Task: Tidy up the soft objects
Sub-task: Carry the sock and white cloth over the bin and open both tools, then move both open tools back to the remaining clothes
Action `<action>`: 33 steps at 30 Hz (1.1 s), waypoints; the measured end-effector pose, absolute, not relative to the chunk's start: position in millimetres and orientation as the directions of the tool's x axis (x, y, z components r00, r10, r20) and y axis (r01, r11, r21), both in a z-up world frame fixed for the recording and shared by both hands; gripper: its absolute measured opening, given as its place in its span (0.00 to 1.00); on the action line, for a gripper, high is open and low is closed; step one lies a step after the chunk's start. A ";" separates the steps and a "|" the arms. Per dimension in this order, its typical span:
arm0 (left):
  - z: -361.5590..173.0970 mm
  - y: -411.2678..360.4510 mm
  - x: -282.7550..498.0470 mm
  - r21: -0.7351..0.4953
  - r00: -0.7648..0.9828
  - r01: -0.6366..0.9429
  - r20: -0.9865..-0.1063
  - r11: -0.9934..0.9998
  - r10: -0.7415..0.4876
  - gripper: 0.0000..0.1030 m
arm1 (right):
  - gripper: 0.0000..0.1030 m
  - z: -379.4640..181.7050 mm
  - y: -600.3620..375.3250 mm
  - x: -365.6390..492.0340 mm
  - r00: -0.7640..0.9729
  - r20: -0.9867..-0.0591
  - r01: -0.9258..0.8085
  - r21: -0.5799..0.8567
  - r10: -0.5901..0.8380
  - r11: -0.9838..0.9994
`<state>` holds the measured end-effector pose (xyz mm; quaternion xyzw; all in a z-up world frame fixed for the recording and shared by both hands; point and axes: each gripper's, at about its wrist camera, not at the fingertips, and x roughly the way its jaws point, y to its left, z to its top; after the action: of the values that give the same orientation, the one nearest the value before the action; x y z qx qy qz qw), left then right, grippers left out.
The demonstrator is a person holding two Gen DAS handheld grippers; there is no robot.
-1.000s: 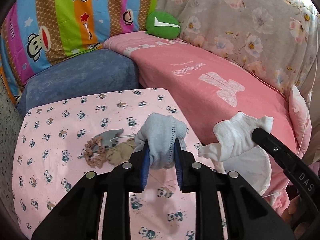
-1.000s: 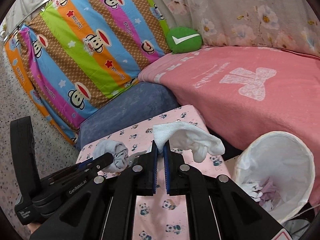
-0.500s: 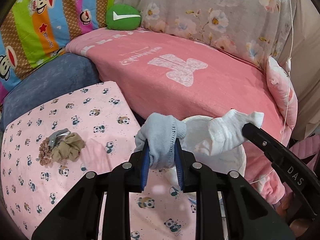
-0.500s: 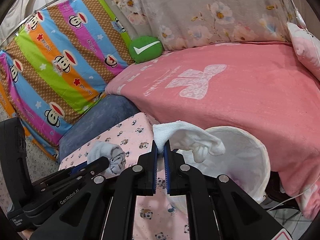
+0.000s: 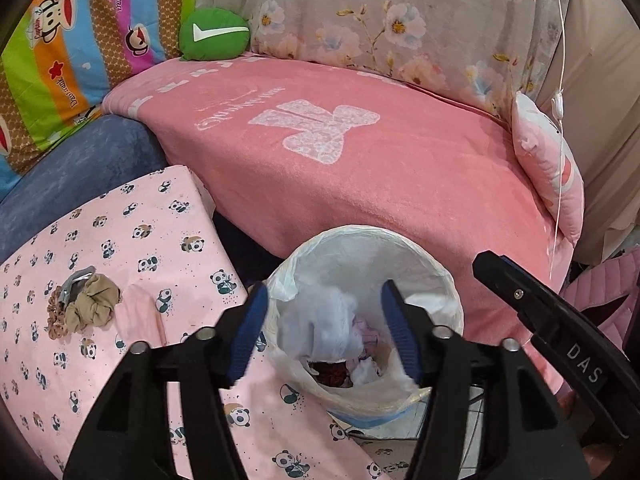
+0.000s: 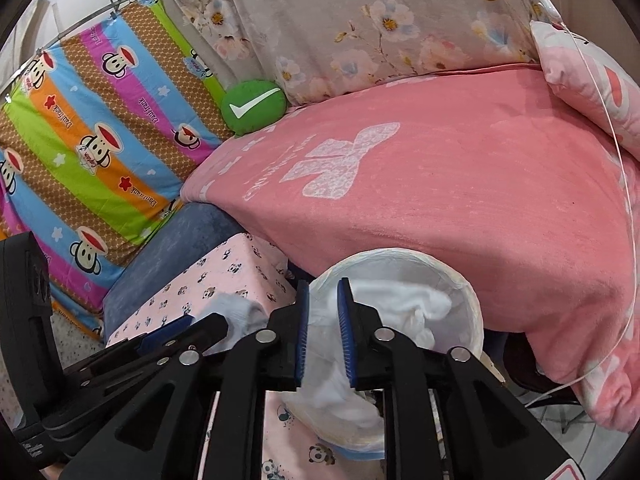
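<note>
Left claw [image 5: 322,328]: jaws spread wide above the lined bin [image 5: 448,280], gripping nothing; a pale sock [image 5: 320,320], blurred, sits between them inside the bin's mouth.
Right claw [image 6: 323,334]: jaws parted a little, white sock [image 6: 408,304] slack in the gap, partly over the bin.
Risk: white sock may snag on a pad or drape over the rim.
Leftovers: scrunchies [image 5: 86,308] lie on the panda-print worktop [image 5: 160,220].

The right gripper [image 6: 323,334] hangs over the basket [image 6: 474,308], its fingers [image 6: 346,336] parted, a white sock [image 6: 404,308] at one o'clock.
</note>
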<state>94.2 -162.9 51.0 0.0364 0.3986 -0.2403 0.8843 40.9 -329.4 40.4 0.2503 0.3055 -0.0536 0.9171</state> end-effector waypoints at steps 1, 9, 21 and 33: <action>52.6 -163.1 93.1 -0.119 0.578 0.449 -0.717 0.886 -0.389 0.70 | 0.33 40.9 -332.4 38.9 0.812 -0.582 0.256 0.430 0.049 0.866; 57.6 -160.6 93.2 -0.114 0.592 0.440 -0.709 0.891 -0.383 0.71 | 0.38 45.7 -333.3 34.6 0.819 -0.571 0.251 0.430 0.046 0.868; 64.5 -134.4 92.2 -0.121 0.622 0.395 -0.694 0.911 -0.362 0.71 | 0.39 56.0 -308.4 36.2 0.824 -0.564 0.210 0.402 0.060 0.891; 62.4 -91.6 94.4 -0.152 0.642 0.322 -0.690 0.934 -0.334 0.71 | 0.44 61.0 -267.5 39.8 0.815 -0.573 0.160 0.363 0.085 0.918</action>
<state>94.4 -91.6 62.4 -0.0075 0.3823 -0.1811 0.9061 39.8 -267.5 61.0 0.2014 0.3036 -0.0202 0.9311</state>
